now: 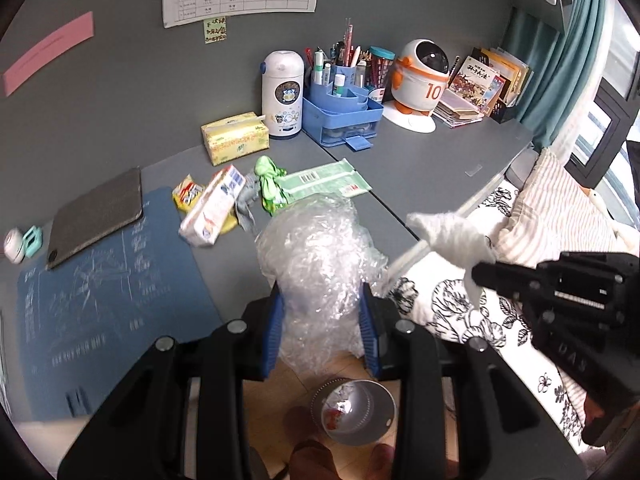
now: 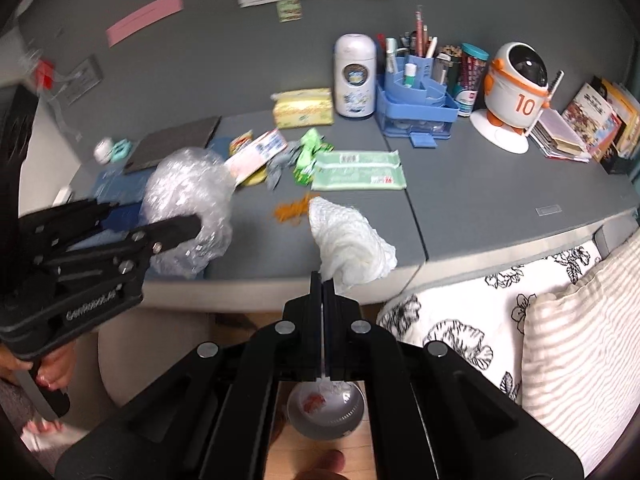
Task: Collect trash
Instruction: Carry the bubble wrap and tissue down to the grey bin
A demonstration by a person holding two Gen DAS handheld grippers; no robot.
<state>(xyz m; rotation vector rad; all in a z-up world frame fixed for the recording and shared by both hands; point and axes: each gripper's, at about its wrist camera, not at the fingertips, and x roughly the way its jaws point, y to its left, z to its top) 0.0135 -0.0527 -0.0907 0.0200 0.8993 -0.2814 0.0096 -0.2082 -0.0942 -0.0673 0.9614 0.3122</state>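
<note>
Down at the floor sits the little grey bin point(image 1: 354, 410), scraps already in the bottom. Left gripper point(image 1: 322, 300) pinches a big wad of clear plastic wrap point(image 1: 316, 264) between its blue pads, held up off the desk point(image 1: 432, 160) edge. Over on the right, the right gripper point(image 2: 323, 280) has its jaws pressed tight together on a crumpled white tissue point(image 2: 350, 242), also lifted clear of the desktop. Back on the desk, more litter waits: a yellow wrapper point(image 1: 187, 194), a white carton point(image 1: 214, 210), a green wrapper point(image 1: 270, 182), a flat wipes pack point(image 1: 326, 182) and some orange bits point(image 2: 292, 210). Farther right, a blue pen organiser point(image 1: 344, 110) and a robot toy point(image 1: 420, 76) stand by the wall.
</note>
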